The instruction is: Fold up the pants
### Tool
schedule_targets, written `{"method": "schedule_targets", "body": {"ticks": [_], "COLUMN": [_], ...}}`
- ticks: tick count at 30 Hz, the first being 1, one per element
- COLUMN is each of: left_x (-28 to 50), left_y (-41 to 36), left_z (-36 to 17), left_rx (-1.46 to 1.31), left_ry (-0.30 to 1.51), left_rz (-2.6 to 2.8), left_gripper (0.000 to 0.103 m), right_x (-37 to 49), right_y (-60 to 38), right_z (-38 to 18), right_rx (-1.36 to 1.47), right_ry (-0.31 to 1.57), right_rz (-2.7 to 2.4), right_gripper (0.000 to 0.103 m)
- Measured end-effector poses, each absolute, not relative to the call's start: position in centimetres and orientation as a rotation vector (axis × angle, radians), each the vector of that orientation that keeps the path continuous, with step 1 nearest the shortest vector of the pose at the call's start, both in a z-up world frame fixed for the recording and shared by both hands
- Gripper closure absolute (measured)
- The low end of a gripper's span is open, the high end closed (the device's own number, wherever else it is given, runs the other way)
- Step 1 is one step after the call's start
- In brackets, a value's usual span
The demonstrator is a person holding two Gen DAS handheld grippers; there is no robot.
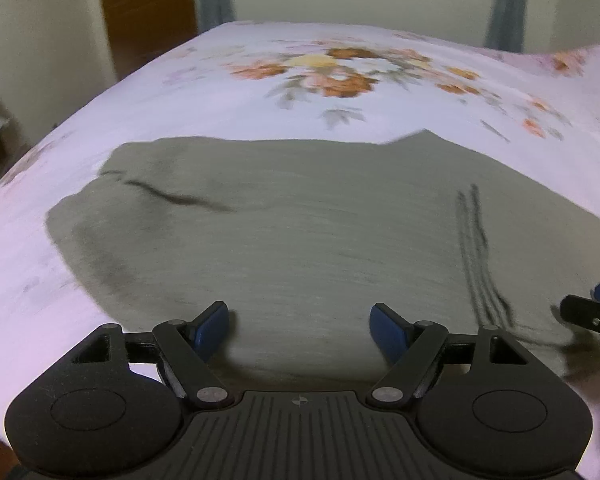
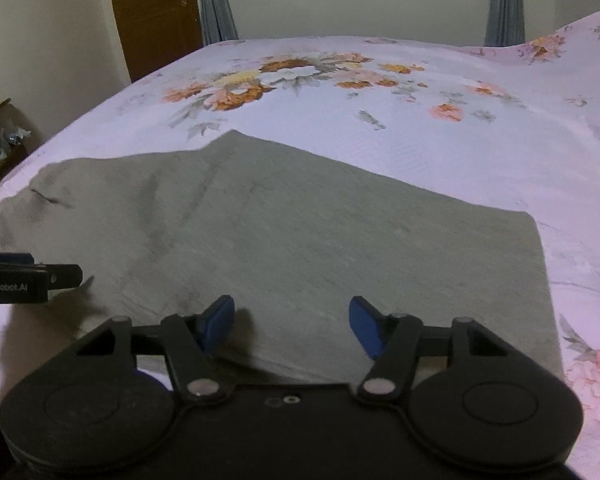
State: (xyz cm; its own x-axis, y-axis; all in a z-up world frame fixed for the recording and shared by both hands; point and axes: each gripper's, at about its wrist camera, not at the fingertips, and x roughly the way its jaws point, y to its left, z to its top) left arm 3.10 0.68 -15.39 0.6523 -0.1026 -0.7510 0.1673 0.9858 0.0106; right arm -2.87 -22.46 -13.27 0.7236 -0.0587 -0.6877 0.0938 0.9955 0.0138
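The grey pants (image 2: 284, 240) lie flat on the bed (image 2: 440, 136), their long axis crosswise. Both hand-held grippers stand wide and empty over the pants' near edge: the left hand-held gripper (image 1: 300, 326) toward one end, the right hand-held gripper (image 2: 292, 322) beside it, nearer the squared-off end.

**One brand mark legible**

The only readable text is "GenRobot.AI", printed in pale letters on the side of the black plastic body of the left gripper (image 2: 52, 274), where it enters the right wrist view at the left edge. No other lettering or number can be read.
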Motion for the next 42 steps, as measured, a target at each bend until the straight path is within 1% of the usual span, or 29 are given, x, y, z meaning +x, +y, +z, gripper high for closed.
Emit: {"method": "schedule_targets", "body": {"ticks": [4,8,11,12,15,21,24,27,30,34,37,42], "left_x": [3.6,4.1,4.1,4.1,4.0,5.1,5.4,5.3,5.0,4.7,5.1,6.0], "left_y": [2.6,4.1,4.2,4.3,4.8,5.8,6.0,6.9,7.8,9.8,11.8,14.0], "left_z": [-15.4,-15.9,-16.0,-15.9,-15.7,-16.2,-15.9,-15.5,-15.6,-15.9,-16.8,-18.3], "left_rx": [0.065,0.041,0.037,0.028,0.003,0.019,0.021,-0.027,-0.04,-0.1,-0.188,-0.33], "left_ry": [0.845,0.858,0.853,0.849,0.839,0.863,0.855,0.852,0.855,0.865,0.896,0.935], "left_rz": [-0.109,-0.091,-0.099,-0.099,-0.091,-0.088,-0.09,-0.085,-0.079,-0.036,0.0,-0.02], "left_gripper": [0.025,0.025,0.025,0.025,0.025,0.025,0.025,0.025,0.025,0.025,0.025,0.025], "right_x": [-1.9,-0.8,-0.6,-0.8,-0.7,1.0,1.3,1.6,1.6,1.4,2.0,2.2], "right_y": [-21.1,-19.9,-19.5,-19.4,-18.4,-16.6,-15.4,-14.5,-14.6,-14.3,-13.4,-12.1], "right_z": [-12.8,-14.3,-14.1,-13.7,-12.9,-14.3,-14.0,-14.1,-14.9,-14.0,-14.2,-15.6], "right_rx": [0.032,0.011,0.013,0.014,-0.026,-0.032,-0.036,-0.081,-0.086,-0.05,-0.074,-0.154], "right_ry": [0.745,0.795,0.79,0.778,0.749,0.812,0.796,0.8,0.823,0.791,0.805,0.817], "right_rz": [-0.058,-0.056,-0.063,-0.056,-0.049,-0.013,0.003,0.014,0.005,0.015,0.037,0.043], "right_gripper": [0.04,0.04,0.04,0.042,0.042,0.04,0.041,0.041,0.036,0.039,0.039,0.026]}}
